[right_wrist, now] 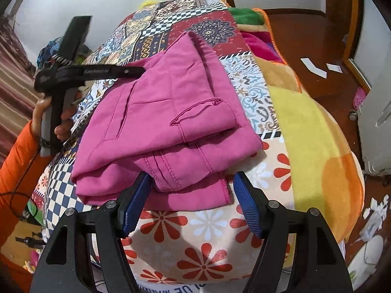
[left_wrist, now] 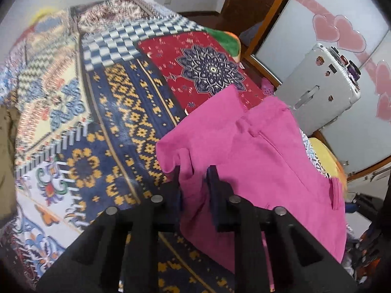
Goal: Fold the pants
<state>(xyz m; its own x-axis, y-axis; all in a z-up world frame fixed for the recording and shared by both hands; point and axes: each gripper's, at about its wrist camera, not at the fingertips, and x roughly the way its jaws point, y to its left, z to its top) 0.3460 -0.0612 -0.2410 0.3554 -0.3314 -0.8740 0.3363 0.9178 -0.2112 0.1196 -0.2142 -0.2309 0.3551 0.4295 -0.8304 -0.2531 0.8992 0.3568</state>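
While the pink pants [right_wrist: 166,122] lie folded in a thick stack on the patchwork bedspread [right_wrist: 249,90] of the bed, the left gripper [left_wrist: 193,171] has its jaws closed on a bunched fold of the fabric at the stack's edge; the cloth puckers between the two dark fingers [left_wrist: 215,183]. Seen from the right wrist view, that same gripper reaches in from the left, its tip meeting the far left corner of the pants, with a hand [right_wrist: 56,114] in an orange sleeve [right_wrist: 17,161] around its handle. The right gripper [right_wrist: 191,183] has its jaws open, the blue pads [right_wrist: 246,202] standing to either side of the near hem without pressing on it. A welt pocket [right_wrist: 195,112] faces up on the top layer. Beside the bed stands a silver suitcase [left_wrist: 315,88], and a yellow and orange blanket [right_wrist: 315,146] covers the bed's right side.
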